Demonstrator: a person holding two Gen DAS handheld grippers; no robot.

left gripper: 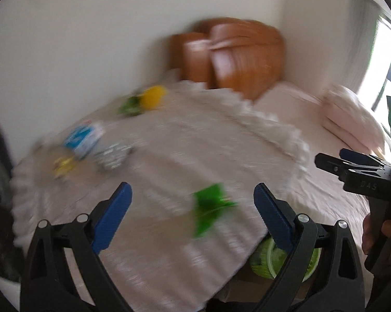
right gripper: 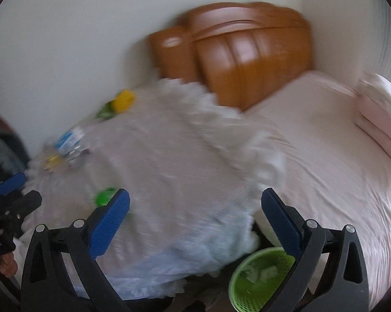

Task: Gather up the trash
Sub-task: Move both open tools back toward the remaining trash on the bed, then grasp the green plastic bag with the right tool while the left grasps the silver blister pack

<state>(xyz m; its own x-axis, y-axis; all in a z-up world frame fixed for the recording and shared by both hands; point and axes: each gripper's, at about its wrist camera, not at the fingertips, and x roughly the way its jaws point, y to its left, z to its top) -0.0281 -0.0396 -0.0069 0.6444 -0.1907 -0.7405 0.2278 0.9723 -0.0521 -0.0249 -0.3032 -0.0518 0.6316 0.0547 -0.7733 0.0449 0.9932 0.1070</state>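
Observation:
Both views are blurred by motion. Trash lies on a white lace tablecloth point(left gripper: 169, 161): a green wrapper point(left gripper: 211, 208) near the front, a blue-and-white carton point(left gripper: 85, 136), crumpled foil point(left gripper: 112, 156), a yellow wrapper point(left gripper: 63, 166), and a yellow and green item point(left gripper: 146, 100) at the back. My left gripper point(left gripper: 192, 205) is open and empty, just before the green wrapper. My right gripper point(right gripper: 195, 209) is open and empty above the cloth's front edge; it also shows in the left wrist view point(left gripper: 351, 163). A green mesh bin point(right gripper: 257, 278) stands on the floor below the table.
A bed with a pink sheet point(right gripper: 338, 161) and an orange wooden headboard point(right gripper: 247, 57) lies to the right. A pink pillow point(left gripper: 351, 114) rests by the window. A white wall point(left gripper: 91, 52) runs behind the table.

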